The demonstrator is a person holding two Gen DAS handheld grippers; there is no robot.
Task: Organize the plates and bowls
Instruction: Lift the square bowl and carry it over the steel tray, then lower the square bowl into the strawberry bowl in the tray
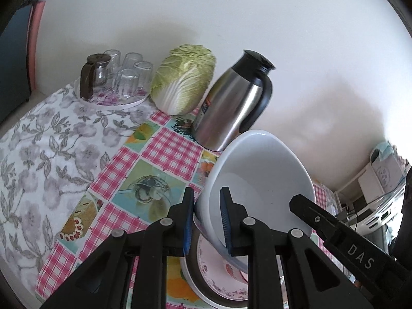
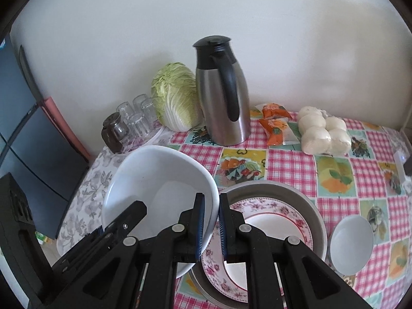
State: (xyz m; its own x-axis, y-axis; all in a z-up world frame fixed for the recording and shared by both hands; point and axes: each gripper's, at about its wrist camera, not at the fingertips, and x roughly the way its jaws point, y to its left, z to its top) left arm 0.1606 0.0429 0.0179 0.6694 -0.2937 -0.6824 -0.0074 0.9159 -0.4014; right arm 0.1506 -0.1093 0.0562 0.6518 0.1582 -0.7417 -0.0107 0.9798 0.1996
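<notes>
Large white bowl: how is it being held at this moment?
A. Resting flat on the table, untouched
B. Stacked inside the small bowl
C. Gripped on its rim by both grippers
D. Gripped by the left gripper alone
C: the left gripper and the right gripper each pinch the rim of the large white bowl, tilted above the floral plate.

White bowl [image 2: 157,193], pink-flowered plate [image 2: 270,221], pink checked tablecloth [image 2: 291,164]

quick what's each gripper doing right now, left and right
Left gripper: closed on the rim of the large white bowl.
Right gripper: closed on the same bowl's opposite rim.
</notes>
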